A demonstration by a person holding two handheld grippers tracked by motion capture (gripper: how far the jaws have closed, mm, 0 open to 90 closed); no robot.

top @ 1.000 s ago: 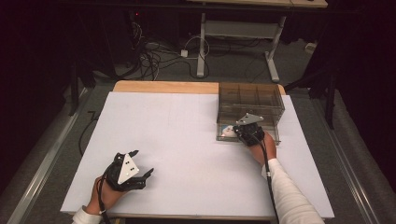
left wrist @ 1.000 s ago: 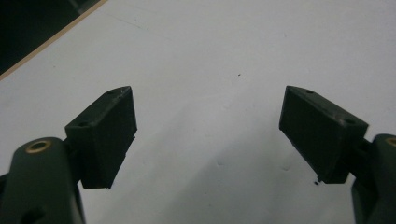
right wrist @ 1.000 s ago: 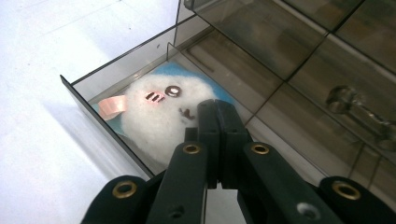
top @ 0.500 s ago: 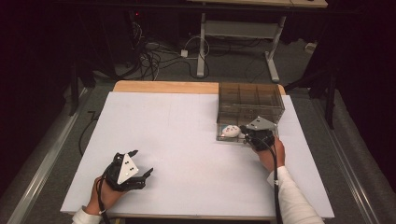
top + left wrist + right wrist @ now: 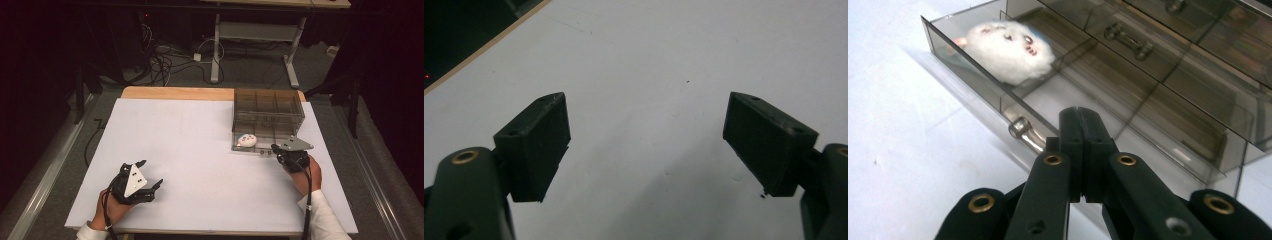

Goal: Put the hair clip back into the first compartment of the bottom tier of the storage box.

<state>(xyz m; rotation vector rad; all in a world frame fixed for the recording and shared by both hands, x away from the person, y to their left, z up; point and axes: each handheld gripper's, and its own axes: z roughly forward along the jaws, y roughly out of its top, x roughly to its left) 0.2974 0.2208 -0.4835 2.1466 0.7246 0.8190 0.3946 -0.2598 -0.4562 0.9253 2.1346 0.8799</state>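
While jaws pressed together, drawer handle [image 5: 1024, 131] just left.

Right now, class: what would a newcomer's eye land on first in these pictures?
Probably the white plush toy lying in the pulled-out bottom drawer of the clear drawer box at the table's far right. Next, the right gripper, jaws shut, at that drawer's metal handle; the left gripper gapes over bare white tabletop.

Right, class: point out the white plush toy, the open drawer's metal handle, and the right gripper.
white plush toy [image 5: 1010, 50], right gripper view, middle of its body.
metal handle [image 5: 1024, 131], right gripper view, its left end.
right gripper [image 5: 1081, 116], right gripper view, tips of its closed jaws.
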